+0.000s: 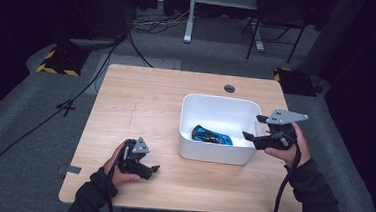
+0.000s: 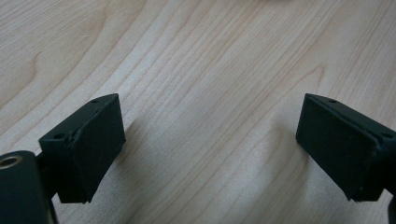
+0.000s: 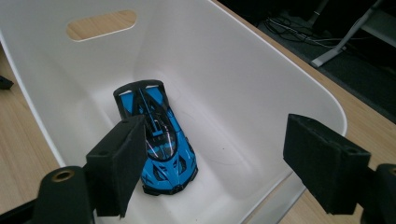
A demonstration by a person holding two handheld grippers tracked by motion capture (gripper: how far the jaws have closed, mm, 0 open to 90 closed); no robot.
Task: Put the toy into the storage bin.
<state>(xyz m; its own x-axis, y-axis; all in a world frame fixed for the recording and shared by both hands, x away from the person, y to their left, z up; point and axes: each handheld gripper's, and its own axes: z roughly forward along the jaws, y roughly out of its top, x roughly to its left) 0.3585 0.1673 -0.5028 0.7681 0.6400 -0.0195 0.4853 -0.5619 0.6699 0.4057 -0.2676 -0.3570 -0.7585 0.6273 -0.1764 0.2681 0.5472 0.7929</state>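
A blue and black toy car (image 1: 212, 136) lies on the floor of a white plastic bin (image 1: 190, 111) at the table's right middle. In the right gripper view the car (image 3: 159, 140) points toward the camera, inside the bin (image 3: 224, 60). My right gripper (image 1: 252, 127) hovers open over the bin's right rim; its jaws stand wide apart above the car, the gripper (image 3: 215, 158) holding nothing. My left gripper (image 1: 152, 171) rests low over the bare wood near the front left, open; in its own view the gripper (image 2: 210, 144) frames only table grain.
The wooden table (image 1: 141, 98) has a round cable hole (image 1: 229, 88) at the back. The bin has an oval handle slot (image 3: 101, 24) in its far wall. Beyond the table are cables, desk legs and a chair on grey carpet.
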